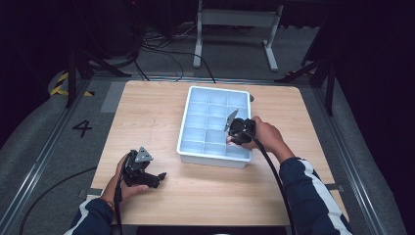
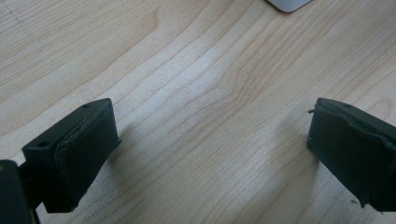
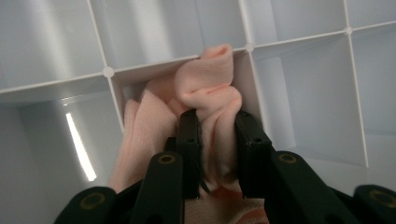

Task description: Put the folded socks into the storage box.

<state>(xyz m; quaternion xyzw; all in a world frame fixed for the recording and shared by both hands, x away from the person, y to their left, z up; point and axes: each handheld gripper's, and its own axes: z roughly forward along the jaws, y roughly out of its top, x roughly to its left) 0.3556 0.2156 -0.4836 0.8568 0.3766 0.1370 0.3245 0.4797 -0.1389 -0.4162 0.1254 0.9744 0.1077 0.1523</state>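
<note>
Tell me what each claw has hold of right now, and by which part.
The right claw pinches a pink cloth by a bunched fold, inside a compartment of the white tray. The left claw is open over the table, holding nothing.

- The right gripper, held in the right hand, points down into the near right part of the tray, jaws pinched together.
- The left gripper rests near the tray's near left corner, jaws spread wide.
</note>
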